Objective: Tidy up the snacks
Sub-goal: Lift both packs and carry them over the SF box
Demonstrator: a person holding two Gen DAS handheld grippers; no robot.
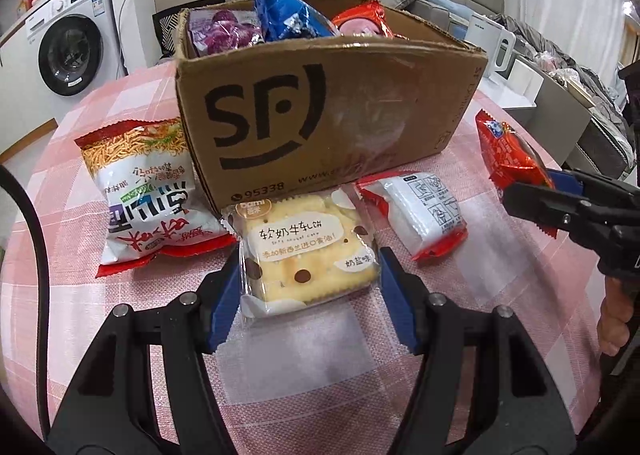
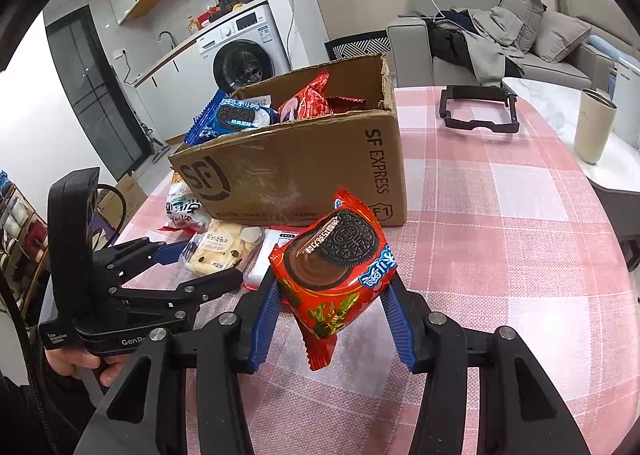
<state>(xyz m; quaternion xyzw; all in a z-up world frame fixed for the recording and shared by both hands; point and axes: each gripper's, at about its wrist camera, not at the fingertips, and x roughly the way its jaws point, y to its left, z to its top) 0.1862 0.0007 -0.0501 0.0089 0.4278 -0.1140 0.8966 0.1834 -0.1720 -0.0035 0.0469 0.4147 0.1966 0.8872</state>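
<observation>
**packer_q:** Snacks half sorted, looks like? Where are we in this?

**tabletop_lurker:** Mid-pickup, I'd say. The cardboard box (image 1: 320, 103) on the pink checked tablecloth (image 2: 500, 215) already has a blue packet (image 1: 288, 11), a purple one (image 1: 224, 31) and a red one (image 1: 362, 19) in it. The right gripper (image 2: 332, 295) is pinching a red cookie packet (image 2: 340, 255) by its lower half, held up clear of the cloth, just in front of the box.

**packer_q:** And the left one?

**tabletop_lurker:** The left gripper (image 1: 308, 287) has its blue pads on either side of the cracker packet (image 1: 308, 251), which lies flat right against the box front. The pads look pressed into the wrapper edges, so I'd call it gripped, but not lifted.

**packer_q:** So next?

**tabletop_lurker:** My guess: lift the crackers straight up, clear the box wall, drop them inside. Same for the red packet. The wrapper's slippery, so it could slide. The noodle bag (image 1: 148, 191) and white-and-red packet (image 1: 420, 211) are waiting on the cloth.
</observation>
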